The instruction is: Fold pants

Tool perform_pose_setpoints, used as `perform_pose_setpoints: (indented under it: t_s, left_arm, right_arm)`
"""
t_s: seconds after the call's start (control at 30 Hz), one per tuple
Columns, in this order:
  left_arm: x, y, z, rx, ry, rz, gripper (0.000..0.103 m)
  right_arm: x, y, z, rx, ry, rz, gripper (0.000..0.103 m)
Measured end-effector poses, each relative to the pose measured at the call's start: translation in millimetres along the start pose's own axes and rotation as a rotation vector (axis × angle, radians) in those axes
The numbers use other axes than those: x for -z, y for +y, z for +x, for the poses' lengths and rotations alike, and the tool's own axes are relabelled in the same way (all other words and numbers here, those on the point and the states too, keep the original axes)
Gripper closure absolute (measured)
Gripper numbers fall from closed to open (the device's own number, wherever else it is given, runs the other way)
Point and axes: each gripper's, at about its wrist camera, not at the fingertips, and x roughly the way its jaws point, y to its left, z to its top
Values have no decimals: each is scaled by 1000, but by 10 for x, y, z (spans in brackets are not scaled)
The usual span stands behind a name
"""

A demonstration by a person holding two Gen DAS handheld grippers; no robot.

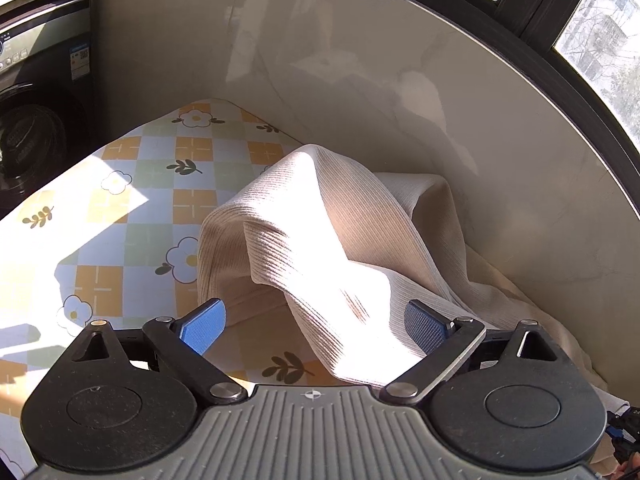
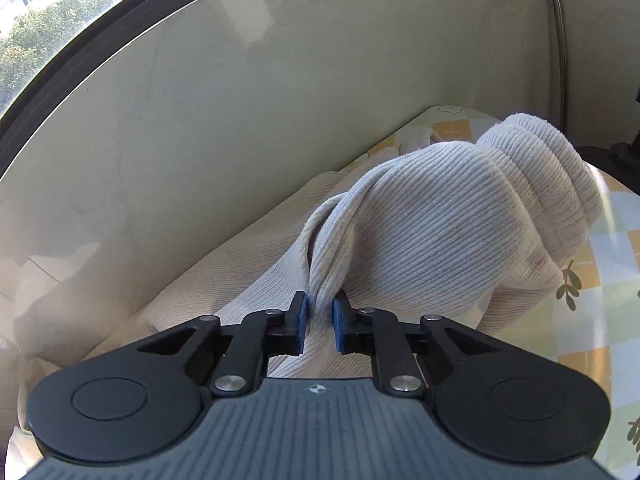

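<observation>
My right gripper (image 2: 320, 322) sits low in the middle of its frame with the two blue pads drawn nearly together, and a bunched ridge of the ribbed beige pants (image 2: 440, 224) is pinched between them; from that pinch the cloth rises toward the upper right of the frame in a rolled, rounded hump. My left gripper (image 1: 316, 326) stands wide apart in the lower part of its frame, one bright blue pad (image 1: 204, 326) at left centre over the tablecloth and the other pad (image 1: 426, 326) in shade at right centre, lying against or just beside the cloth, though I cannot tell which; a drooping fold of the pants (image 1: 320, 236) hangs down between them, not clamped. In the left view the pants pile up in the centre and right of the frame, against the pale wall panel (image 1: 360, 60) behind. Under them lies the checked tablecloth (image 1: 132, 184), orange, green and pale blue squares with white flowers and dark leaf sprigs, lit by hard sun patches at the left. At the upper left of the left view stands a dark washing machine (image 1: 36, 92) bearing a blue-and-white sticker (image 1: 79, 60) with a small code square; its print is too small for me to read. Window frames (image 1: 560, 32) cross the upper right.
</observation>
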Motion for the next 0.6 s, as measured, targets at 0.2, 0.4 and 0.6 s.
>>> perform_pose_setpoints:
  t_s: [0.2, 0.4, 0.6]
  left_arm:
    - [-128, 245, 83, 6, -3, -135, 7]
    - [-247, 351, 241, 7, -13, -224, 7]
    - [-313, 404, 597, -12, 17, -258, 6]
  right_arm:
    - [82, -215, -539, -104, -57, -6, 93]
    - [452, -681, -1128, -86, -80, -8, 94]
    - [879, -1219, -1263, 43, 17, 110, 94]
